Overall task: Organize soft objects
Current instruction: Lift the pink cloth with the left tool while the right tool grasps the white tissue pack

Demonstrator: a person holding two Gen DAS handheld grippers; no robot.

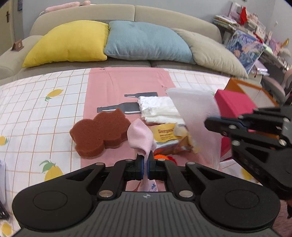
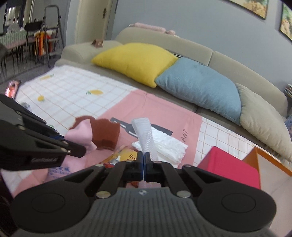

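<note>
My left gripper [image 1: 145, 158] is shut on a pale pink cloth [image 1: 140, 139], whose free end puffs up above the fingers. My right gripper [image 2: 144, 157] is shut on a white textured cloth [image 2: 145, 135] that stands up in front of it; the same white cloth [image 1: 197, 116] hangs at the right of the left wrist view. On the pink mat [image 1: 127, 82] lie a brown bear-shaped sponge [image 1: 98, 133], a folded white towel [image 1: 158, 109] and a yellow-labelled packet [image 1: 167, 134]. The pink cloth [image 2: 81, 134] hangs from the left gripper [image 2: 80, 151] beside the sponge [image 2: 105, 134].
A red box [image 2: 230, 167] and an orange-rimmed bin [image 2: 268, 158] stand at the right. Behind the checked lemon-print sheet [image 1: 36, 113], a beige sofa [image 1: 85, 13] holds yellow [image 1: 71, 42], blue [image 1: 146, 42] and beige [image 1: 213, 51] cushions. Cluttered shelves [image 1: 255, 31] are far right.
</note>
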